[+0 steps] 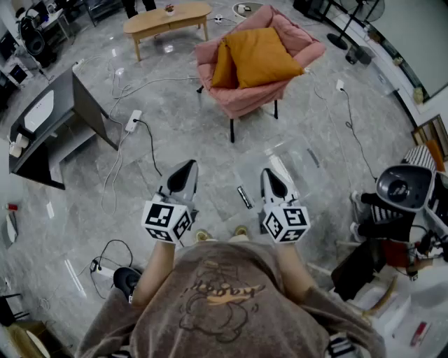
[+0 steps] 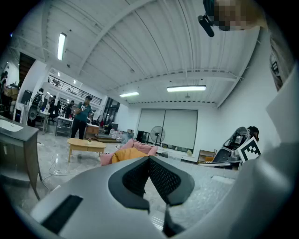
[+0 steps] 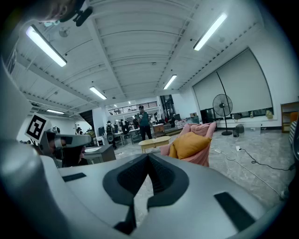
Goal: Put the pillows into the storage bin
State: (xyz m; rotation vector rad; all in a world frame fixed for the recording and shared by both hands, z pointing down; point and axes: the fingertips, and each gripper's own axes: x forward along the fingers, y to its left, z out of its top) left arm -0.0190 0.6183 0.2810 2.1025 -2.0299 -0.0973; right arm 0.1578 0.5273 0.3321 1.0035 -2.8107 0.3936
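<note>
Two orange pillows (image 1: 262, 56) lean in a pink armchair (image 1: 241, 98) across the floor from me; the smaller one (image 1: 223, 66) is tucked at the left of the big one. Both grippers are held level at waist height, far short of the chair. My left gripper (image 1: 187, 166) is shut with nothing in it, and my right gripper (image 1: 270, 173) is shut and empty too. A see-through bin (image 1: 297, 171) shows faintly on the floor just ahead of the right gripper. The left gripper (image 2: 149, 158) faces the pillow (image 2: 125, 153). Past the right gripper (image 3: 148, 157) I see the pillow (image 3: 190, 144) in the chair (image 3: 205, 133).
A wooden coffee table (image 1: 168, 19) stands behind the chair. A dark desk (image 1: 66, 115) is at the left, with a power strip (image 1: 133, 120) and cables trailing over the grey floor. A black machine (image 1: 400, 190) and clutter fill the right. A person (image 3: 142, 122) stands far off.
</note>
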